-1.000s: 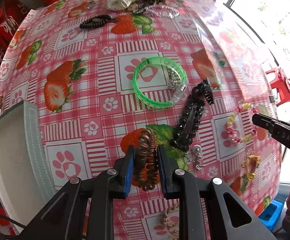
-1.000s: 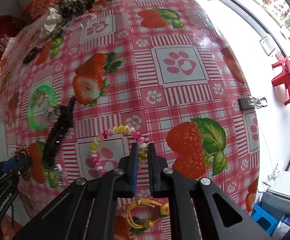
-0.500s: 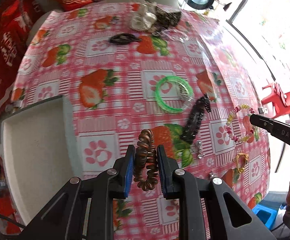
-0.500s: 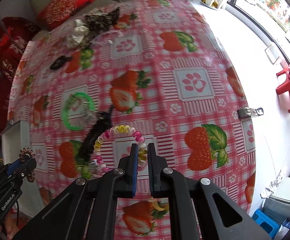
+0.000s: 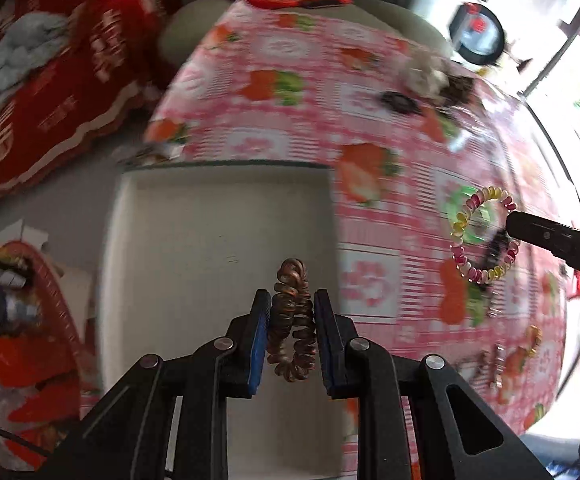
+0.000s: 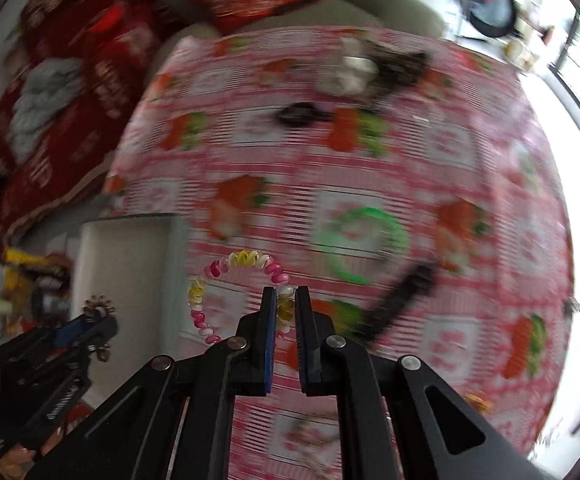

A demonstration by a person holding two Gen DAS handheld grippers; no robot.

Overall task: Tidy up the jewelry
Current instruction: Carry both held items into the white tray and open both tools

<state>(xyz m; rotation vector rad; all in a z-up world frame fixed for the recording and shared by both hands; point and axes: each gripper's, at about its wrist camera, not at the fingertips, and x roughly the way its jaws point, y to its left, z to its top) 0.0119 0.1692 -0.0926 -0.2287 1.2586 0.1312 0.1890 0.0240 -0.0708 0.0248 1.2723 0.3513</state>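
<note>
the left gripper (image 5: 291, 322) clamped a brown spiral hair tie (image 5: 291, 320) above the white tray (image 5: 218, 220); the right gripper (image 6: 286, 322) pinched a beaded bracelet (image 6: 238, 280).

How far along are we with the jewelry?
Nothing visibly lies in the tray yet. In hand: left gripper holds the brown coil above it; right gripper holds the bead bracelet. Left on the table: green bangle, black clip, other pieces.
</note>
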